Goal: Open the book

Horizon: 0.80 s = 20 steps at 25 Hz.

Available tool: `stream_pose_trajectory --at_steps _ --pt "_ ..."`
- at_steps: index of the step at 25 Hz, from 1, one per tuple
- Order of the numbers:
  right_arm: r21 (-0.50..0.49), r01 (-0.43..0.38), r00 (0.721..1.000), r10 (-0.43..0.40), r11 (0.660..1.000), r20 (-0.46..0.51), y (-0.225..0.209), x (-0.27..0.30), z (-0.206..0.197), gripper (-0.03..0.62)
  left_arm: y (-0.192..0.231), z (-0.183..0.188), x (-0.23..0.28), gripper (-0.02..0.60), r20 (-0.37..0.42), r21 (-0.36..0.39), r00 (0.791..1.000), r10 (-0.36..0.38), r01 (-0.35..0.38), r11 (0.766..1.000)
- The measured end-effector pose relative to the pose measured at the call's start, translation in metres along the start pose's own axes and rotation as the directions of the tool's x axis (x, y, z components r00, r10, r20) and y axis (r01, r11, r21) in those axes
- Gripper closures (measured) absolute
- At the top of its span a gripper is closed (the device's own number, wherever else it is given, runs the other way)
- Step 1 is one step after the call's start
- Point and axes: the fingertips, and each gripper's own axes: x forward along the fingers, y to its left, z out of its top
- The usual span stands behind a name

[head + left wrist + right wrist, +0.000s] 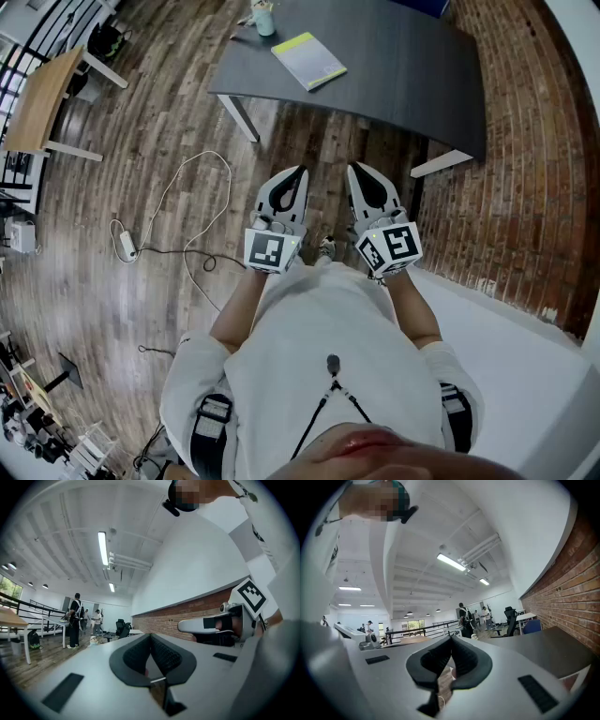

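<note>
Abreast, level; left hand-held gripper (300, 174), right hand-held gripper (354, 171).

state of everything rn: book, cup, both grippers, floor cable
book: closed, flat on the dark table, untouched
cup: upright, near the table's far edge
left gripper: shut, empty, level, short of the table
right gripper: shut, empty, level, short of the table
cable: loose on the floor
</note>
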Motion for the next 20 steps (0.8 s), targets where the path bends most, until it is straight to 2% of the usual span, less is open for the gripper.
stream_pose_trajectory --at_steps 3,7,11,18,20 --pt "0.000 -0.013 1.000 0.013 1.000 0.000 0.010 0.002 -0.003 0.559 0.003 0.014 -0.005 0.560 0.069 -0.005 0.998 0.009 -0.008 1.000" --pt "-0.009 -0.015 1.000 0.015 1.000 0.013 0.025 0.000 -0.001 0.559 0.006 0.016 -0.019 0.560 0.083 -0.007 0.997 0.010 -0.009 1.000" --pt "-0.019 -0.015 1.000 0.015 1.000 0.021 0.038 -0.003 0.001 0.559 0.007 0.004 -0.035 0.560 0.005 0.019 1.000 -0.003 0.003 1.000" --pt "-0.038 -0.007 0.999 0.009 0.999 0.035 0.059 0.000 0.002 0.559 0.016 0.025 -0.045 0.560 0.100 -0.001 0.995 -0.017 0.017 1.000" --pt "-0.035 -0.003 0.999 0.005 0.999 0.049 0.065 0.003 0.002 0.559 0.021 0.024 -0.050 0.560 0.085 0.016 0.996 -0.027 0.025 1.000"
